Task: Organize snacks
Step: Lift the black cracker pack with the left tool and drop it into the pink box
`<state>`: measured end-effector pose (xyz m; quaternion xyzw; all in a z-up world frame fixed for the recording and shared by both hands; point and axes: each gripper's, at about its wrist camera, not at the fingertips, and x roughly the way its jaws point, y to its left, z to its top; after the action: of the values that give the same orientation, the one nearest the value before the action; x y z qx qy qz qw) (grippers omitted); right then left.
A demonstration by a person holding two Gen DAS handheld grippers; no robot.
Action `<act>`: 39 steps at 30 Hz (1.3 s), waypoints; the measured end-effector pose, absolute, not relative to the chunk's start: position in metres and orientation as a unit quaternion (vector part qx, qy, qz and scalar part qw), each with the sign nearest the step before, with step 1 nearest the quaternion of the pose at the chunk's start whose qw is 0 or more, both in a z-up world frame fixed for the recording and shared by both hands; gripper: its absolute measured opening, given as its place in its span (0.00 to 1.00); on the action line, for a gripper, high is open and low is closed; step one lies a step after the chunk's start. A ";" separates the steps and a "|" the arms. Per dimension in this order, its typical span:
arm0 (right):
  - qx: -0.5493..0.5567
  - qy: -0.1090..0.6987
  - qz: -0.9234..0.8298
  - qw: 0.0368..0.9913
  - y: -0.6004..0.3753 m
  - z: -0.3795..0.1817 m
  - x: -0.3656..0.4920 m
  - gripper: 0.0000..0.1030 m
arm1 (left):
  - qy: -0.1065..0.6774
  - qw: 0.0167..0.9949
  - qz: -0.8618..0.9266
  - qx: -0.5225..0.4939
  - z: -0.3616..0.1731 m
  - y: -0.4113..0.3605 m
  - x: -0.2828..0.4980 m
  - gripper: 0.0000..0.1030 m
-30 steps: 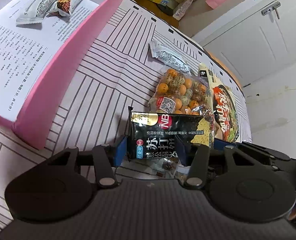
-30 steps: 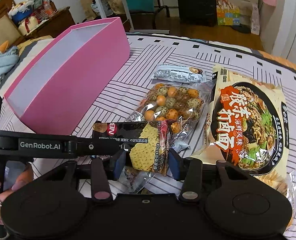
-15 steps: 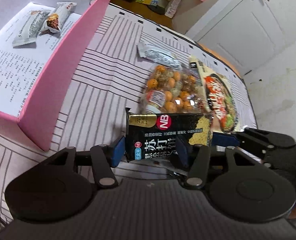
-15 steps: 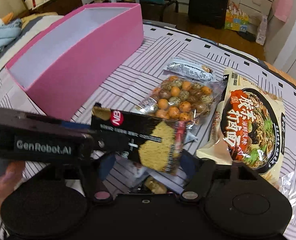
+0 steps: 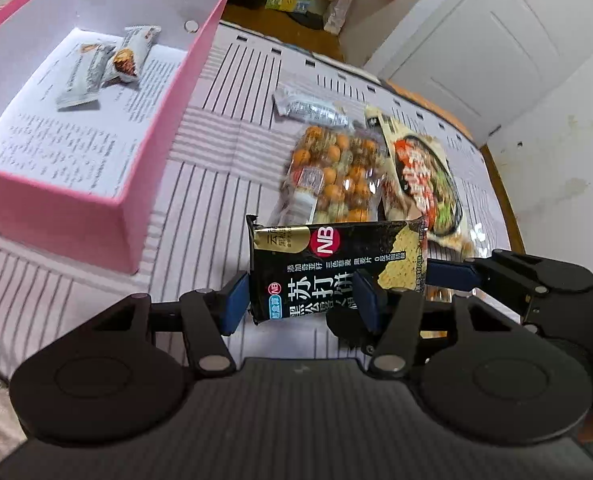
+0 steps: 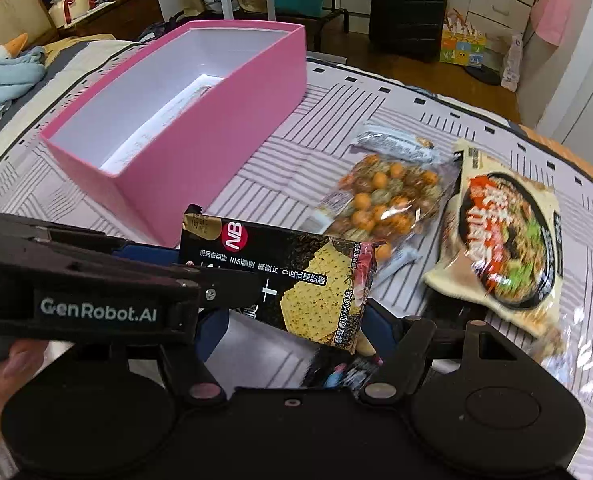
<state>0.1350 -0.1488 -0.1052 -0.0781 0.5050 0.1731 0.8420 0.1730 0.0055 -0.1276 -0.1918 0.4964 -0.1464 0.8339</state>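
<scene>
A black soda-cracker packet (image 5: 336,268) is held up above the striped cloth. My left gripper (image 5: 300,300) is shut on its left part. My right gripper (image 6: 296,328) is shut on its other end; the packet shows there too (image 6: 288,280). The left gripper's arm (image 6: 96,288) crosses the right wrist view. A pink box (image 5: 72,200) stands to the left, with two wrapped bars (image 5: 108,64) lying on printed paper inside. On the cloth lie a clear bag of coated peanuts (image 5: 332,172), a noodle packet (image 5: 420,176) and a small grey bar (image 5: 312,108).
The pink box (image 6: 200,152) is open-topped and takes up the left side of the bed. The striped cloth (image 5: 224,184) lies between the box and the loose snacks. A white door (image 5: 476,40), a dark suitcase (image 6: 408,8) and bags stand beyond the bed.
Both grippers have lifted the cracker packet higher off the cloth. The views have risen and pulled back, so more of the pink box's inside shows.
</scene>
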 end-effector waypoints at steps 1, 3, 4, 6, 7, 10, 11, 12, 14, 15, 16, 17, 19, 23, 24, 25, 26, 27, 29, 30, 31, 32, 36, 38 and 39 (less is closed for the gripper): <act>-0.077 0.503 0.173 0.843 -0.147 -0.103 0.129 0.75 | 0.500 0.832 -0.147 -0.189 -0.125 0.008 0.170 0.52; -0.069 0.501 0.173 0.845 -0.143 -0.098 0.118 0.75 | 0.502 0.833 -0.152 -0.178 -0.119 0.012 0.161 0.52; -0.068 0.499 0.174 0.846 -0.141 -0.094 0.112 0.75 | 0.503 0.833 -0.154 -0.171 -0.115 0.014 0.156 0.52; -0.071 0.491 0.178 0.850 -0.135 -0.087 0.098 0.75 | 0.507 0.832 -0.158 -0.160 -0.108 0.016 0.146 0.52; -0.072 0.487 0.181 0.852 -0.132 -0.083 0.092 0.75 | 0.506 0.833 -0.160 -0.155 -0.103 0.018 0.141 0.52; -0.053 0.487 0.187 0.851 -0.127 -0.074 0.080 0.76 | 0.507 0.834 -0.162 -0.147 -0.090 0.027 0.126 0.53; -0.045 0.486 0.190 0.852 -0.125 -0.071 0.076 0.76 | 0.508 0.834 -0.162 -0.145 -0.086 0.030 0.121 0.53; -0.043 0.484 0.193 0.852 -0.123 -0.068 0.074 0.76 | 0.507 0.834 -0.162 -0.143 -0.082 0.034 0.117 0.53; -0.049 0.478 0.197 0.855 -0.116 -0.059 0.069 0.76 | 0.503 0.838 -0.160 -0.140 -0.073 0.041 0.109 0.53; -0.055 0.474 0.199 0.856 -0.112 -0.055 0.066 0.76 | 0.502 0.838 -0.162 -0.140 -0.070 0.044 0.106 0.53; -0.060 0.470 0.201 0.858 -0.108 -0.050 0.065 0.77 | 0.500 0.838 -0.163 -0.141 -0.065 0.048 0.104 0.53; -0.064 0.466 0.202 0.859 -0.104 -0.045 0.064 0.77 | 0.500 0.838 -0.165 -0.143 -0.062 0.052 0.102 0.53; -0.070 0.458 0.209 0.861 -0.098 -0.035 0.063 0.77 | 0.495 0.839 -0.169 -0.147 -0.053 0.060 0.101 0.53; -0.070 0.440 0.237 0.863 -0.088 -0.015 0.069 0.77 | 0.467 0.856 -0.166 -0.147 -0.029 0.077 0.099 0.53; -0.066 0.437 0.245 0.863 -0.086 -0.012 0.072 0.77 | 0.459 0.860 -0.166 -0.147 -0.024 0.083 0.099 0.53; -0.062 0.434 0.251 0.863 -0.085 -0.010 0.075 0.77 | 0.454 0.863 -0.165 -0.149 -0.021 0.087 0.100 0.53; -0.058 0.431 0.259 0.862 -0.083 -0.009 0.079 0.77 | 0.447 0.866 -0.164 -0.153 -0.017 0.094 0.102 0.53; -0.053 0.428 0.265 0.862 -0.081 -0.008 0.085 0.77 | 0.444 0.868 -0.162 -0.156 -0.015 0.099 0.104 0.53; -0.050 0.427 0.267 0.863 -0.076 -0.009 0.096 0.67 | 0.440 0.869 -0.158 -0.164 -0.013 0.109 0.110 0.53; -0.048 0.431 0.264 0.862 -0.074 -0.011 0.104 0.63 | 0.437 0.871 -0.153 -0.164 -0.013 0.113 0.113 0.53; -0.042 0.435 0.263 0.860 -0.072 -0.013 0.114 0.60 | 0.435 0.874 -0.147 -0.159 -0.013 0.117 0.117 0.53; -0.036 0.436 0.263 0.860 -0.070 -0.015 0.121 0.58 | 0.432 0.877 -0.142 -0.155 -0.014 0.120 0.122 0.53; -0.030 0.444 0.253 0.859 -0.055 -0.030 0.159 0.49 | 0.436 0.877 -0.124 -0.158 -0.021 0.136 0.152 0.53; -0.036 0.446 0.248 0.860 -0.045 -0.039 0.174 0.49 | 0.444 0.874 -0.117 -0.163 -0.031 0.144 0.173 0.53; -0.039 0.446 0.245 0.860 -0.040 -0.044 0.180 0.49 | 0.447 0.872 -0.115 -0.165 -0.036 0.148 0.182 0.54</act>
<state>0.1804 -0.0400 -0.0437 -0.0394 0.4456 0.2455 0.8600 0.1824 0.1476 -0.0360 -0.1654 0.4467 -0.1146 0.8718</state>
